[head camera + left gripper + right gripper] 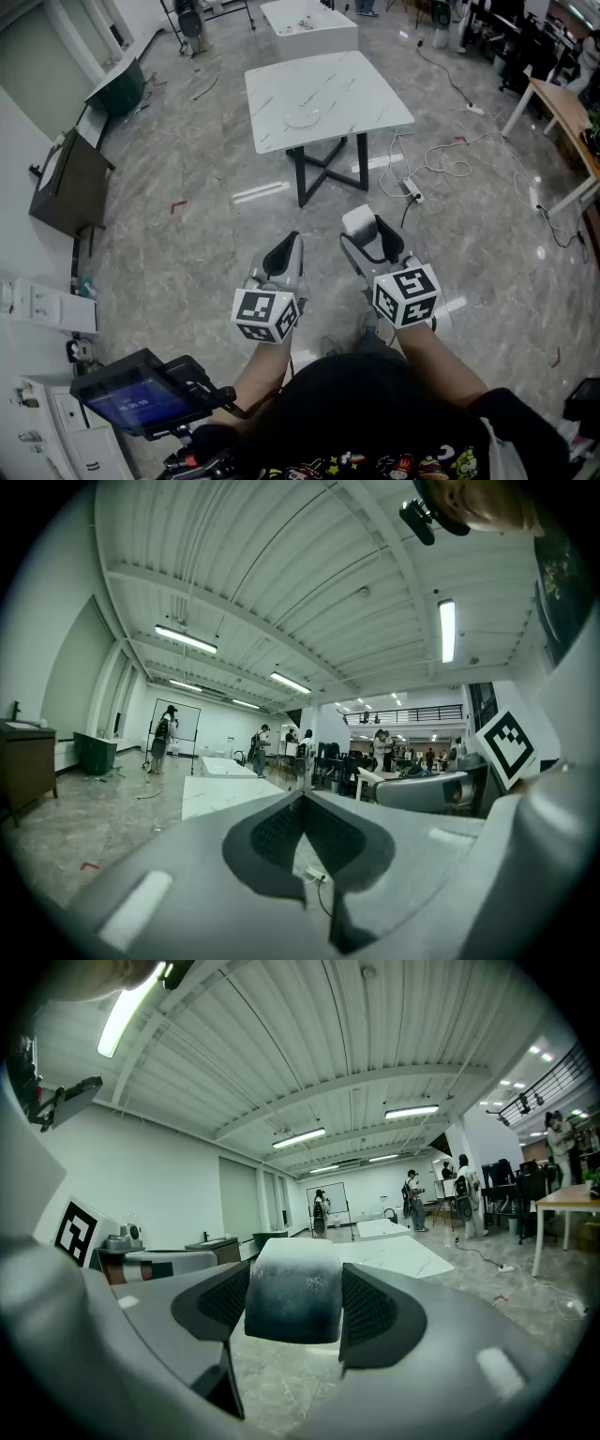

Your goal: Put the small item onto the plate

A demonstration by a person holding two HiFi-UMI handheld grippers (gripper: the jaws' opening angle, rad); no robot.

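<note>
My right gripper (367, 232) is shut on a small whitish block (359, 221), which fills the gap between its dark pads (372, 1305) in the right gripper view, block (292, 1299). My left gripper (287, 246) is beside it, jaws closed together with nothing between them, left gripper (302, 806). Both are held at waist height over the floor, well short of the white marble-top table (328, 89). On that table lies a clear round plate (303, 119), faint in the head view.
A white platform (309, 26) stands behind the table. A dark cabinet (67, 183) is on the left, a wooden desk (567, 108) on the right. Cables and a power strip (412, 192) lie on the floor. A screen device (141, 394) sits at lower left. People stand far off.
</note>
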